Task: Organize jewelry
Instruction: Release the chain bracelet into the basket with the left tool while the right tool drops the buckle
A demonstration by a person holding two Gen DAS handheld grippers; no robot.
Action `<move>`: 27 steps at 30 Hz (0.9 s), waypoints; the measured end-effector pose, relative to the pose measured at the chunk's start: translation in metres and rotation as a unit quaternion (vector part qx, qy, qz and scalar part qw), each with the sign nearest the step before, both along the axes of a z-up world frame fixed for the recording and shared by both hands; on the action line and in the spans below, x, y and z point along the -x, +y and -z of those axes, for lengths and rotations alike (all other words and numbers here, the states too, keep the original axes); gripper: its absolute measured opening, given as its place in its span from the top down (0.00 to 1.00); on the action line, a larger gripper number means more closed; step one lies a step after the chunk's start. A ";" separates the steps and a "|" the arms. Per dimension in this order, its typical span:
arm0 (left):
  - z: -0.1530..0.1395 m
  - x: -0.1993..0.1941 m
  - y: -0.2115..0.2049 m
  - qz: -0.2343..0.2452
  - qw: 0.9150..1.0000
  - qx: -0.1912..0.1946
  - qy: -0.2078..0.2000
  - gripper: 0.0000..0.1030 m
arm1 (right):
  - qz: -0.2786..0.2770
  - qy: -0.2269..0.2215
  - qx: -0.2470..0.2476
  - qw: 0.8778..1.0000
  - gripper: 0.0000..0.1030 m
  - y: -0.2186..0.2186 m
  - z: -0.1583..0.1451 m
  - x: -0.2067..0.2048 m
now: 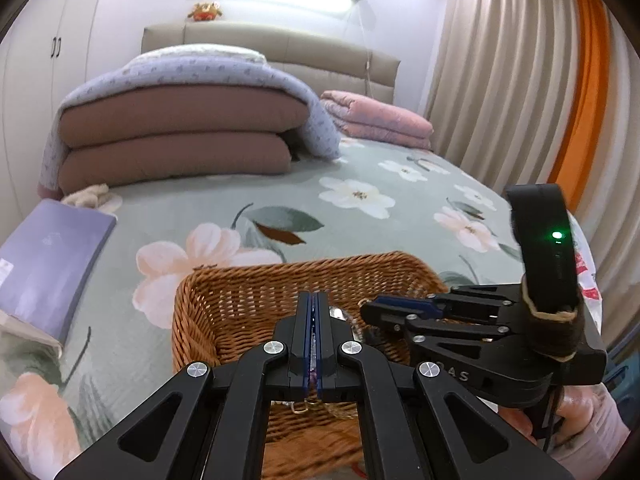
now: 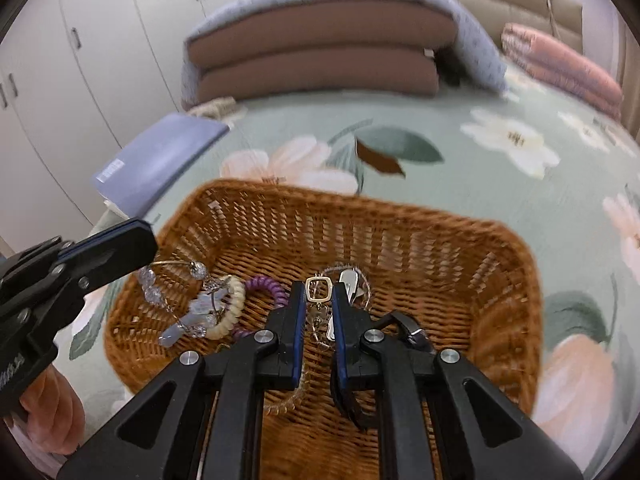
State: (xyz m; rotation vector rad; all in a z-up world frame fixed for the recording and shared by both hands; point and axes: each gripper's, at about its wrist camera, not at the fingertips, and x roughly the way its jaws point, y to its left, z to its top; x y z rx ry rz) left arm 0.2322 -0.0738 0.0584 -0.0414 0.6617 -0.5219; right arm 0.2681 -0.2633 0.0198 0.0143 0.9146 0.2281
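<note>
A brown wicker basket (image 2: 500, 280) sits on the flowered bedspread, and both grippers hover over it. My left gripper (image 1: 314, 296) is shut on a crystal bead strand (image 2: 150, 292); its beads glint between the pads and hang below the gripper's tip (image 2: 138, 240) at the basket's left rim. My right gripper (image 2: 319, 286) is shut on a gold earring (image 2: 319, 289) with a square ring, held above the basket floor. In the left wrist view the right gripper (image 1: 366, 309) reaches in from the right. Inside the basket lie a purple coil band (image 2: 266, 283), a cream coil band (image 2: 234, 312) and a silver piece (image 2: 350, 282).
A lilac box (image 2: 160, 160) lies on the bed left of the basket. Folded brown and lilac quilts (image 1: 176, 132) and a pink quilt (image 1: 376, 120) are stacked at the headboard. White wardrobes stand at the left, curtains at the right. A hand (image 2: 52, 420) grips the left gripper's handle.
</note>
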 end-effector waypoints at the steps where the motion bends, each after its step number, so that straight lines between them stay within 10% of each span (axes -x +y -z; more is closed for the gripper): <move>1: 0.003 -0.003 0.000 0.000 1.000 0.000 0.005 0.99 | 0.003 0.011 -0.002 1.000 0.86 0.000 0.005 -0.004; 7: 0.024 -0.012 -0.001 0.001 1.000 -0.011 0.027 0.99 | 0.014 0.023 -0.013 1.000 0.82 -0.004 0.010 -0.010; 11: 0.027 -0.011 0.000 0.006 0.999 -0.015 0.030 0.96 | 0.017 0.014 -0.009 1.000 0.59 -0.006 0.005 -0.006; 17: 0.017 0.004 0.009 0.005 1.000 -0.002 0.017 0.59 | -0.001 -0.013 -0.033 0.999 0.59 -0.008 -0.011 0.027; 27: -0.012 0.075 0.036 0.023 0.999 0.014 -0.042 0.58 | -0.049 -0.044 -0.027 0.997 0.59 0.001 -0.024 0.123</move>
